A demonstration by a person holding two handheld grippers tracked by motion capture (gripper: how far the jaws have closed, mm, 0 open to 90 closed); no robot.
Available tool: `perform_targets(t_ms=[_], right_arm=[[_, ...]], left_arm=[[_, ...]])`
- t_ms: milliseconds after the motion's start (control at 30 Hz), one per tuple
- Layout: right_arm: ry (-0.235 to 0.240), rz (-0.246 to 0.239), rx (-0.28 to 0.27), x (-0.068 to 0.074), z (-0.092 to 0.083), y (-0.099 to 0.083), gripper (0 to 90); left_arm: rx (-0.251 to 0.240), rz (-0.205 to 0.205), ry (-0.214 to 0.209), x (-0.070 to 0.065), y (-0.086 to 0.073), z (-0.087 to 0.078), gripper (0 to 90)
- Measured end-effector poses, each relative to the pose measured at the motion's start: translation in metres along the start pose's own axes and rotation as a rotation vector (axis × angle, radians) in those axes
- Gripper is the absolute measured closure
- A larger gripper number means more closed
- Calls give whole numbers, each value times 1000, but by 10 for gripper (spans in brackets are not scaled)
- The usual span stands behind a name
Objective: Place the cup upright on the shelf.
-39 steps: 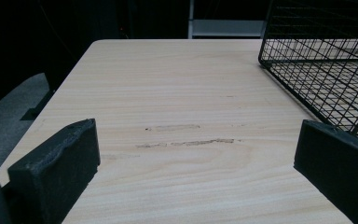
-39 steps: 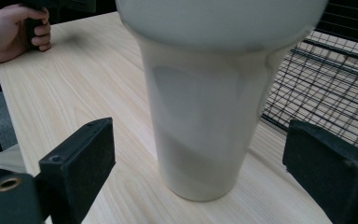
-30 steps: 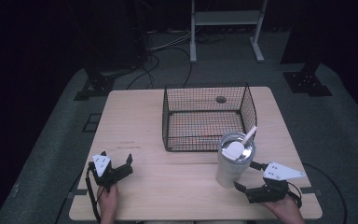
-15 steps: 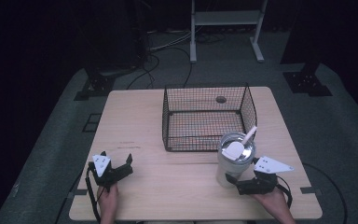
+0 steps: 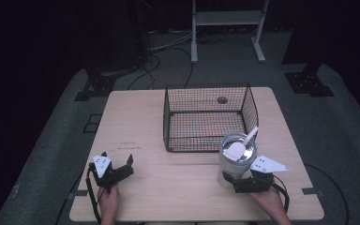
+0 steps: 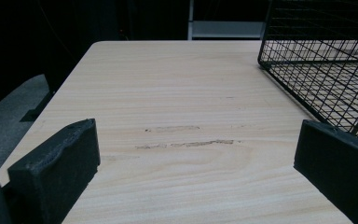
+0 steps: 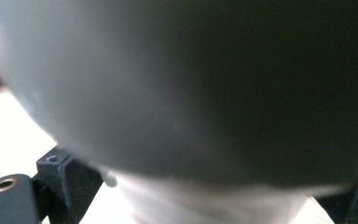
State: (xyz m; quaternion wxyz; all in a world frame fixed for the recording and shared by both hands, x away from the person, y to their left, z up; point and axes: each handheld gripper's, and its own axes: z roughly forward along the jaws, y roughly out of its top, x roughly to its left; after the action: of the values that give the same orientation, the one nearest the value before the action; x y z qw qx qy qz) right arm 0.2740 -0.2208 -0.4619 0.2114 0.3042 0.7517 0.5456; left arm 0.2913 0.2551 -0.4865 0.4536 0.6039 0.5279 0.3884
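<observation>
My right gripper (image 5: pixel 236 182) is low at the near right of the counter (image 5: pixel 136 122), pressed up to the base of the steel tumbler (image 5: pixel 236 157). The tumbler stands upright, just in front of the wire basket (image 5: pixel 206 117), near the basket's right front corner, with a white spoon (image 5: pixel 241 146) leaning out of its open mouth. In the right gripper view the tumbler's grey wall (image 7: pixel 191 84) looms right up against the lens, blurred, with the dark fingers (image 7: pixel 58 175) flanking its lower part. The fingers sit either side of the tumbler's foot, but I cannot tell whether they are clamped on it or merely around it.

My left gripper (image 5: pixel 115 168) rests at the near left of the counter, well apart from the tumbler. Its fingers (image 6: pixel 60 163) are spread wide with nothing between them but bare wood grain (image 6: pixel 186 140). In the left gripper view the basket's mesh corner (image 6: pixel 317 70) sits ahead and to the right.

My hands come in from the near edge, one behind each gripper.
</observation>
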Motion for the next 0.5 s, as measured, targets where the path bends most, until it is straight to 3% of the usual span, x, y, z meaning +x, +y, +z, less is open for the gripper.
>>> perform_targets(t_ms=[200,500], right_arm=[[-1,1,-23,0,2,0,84],[-6,-16,-13,0,1,1,93]], left_arm=[[-1,-1,0,0,0,0,0],[-1,-3,-1,0,0,0,0]])
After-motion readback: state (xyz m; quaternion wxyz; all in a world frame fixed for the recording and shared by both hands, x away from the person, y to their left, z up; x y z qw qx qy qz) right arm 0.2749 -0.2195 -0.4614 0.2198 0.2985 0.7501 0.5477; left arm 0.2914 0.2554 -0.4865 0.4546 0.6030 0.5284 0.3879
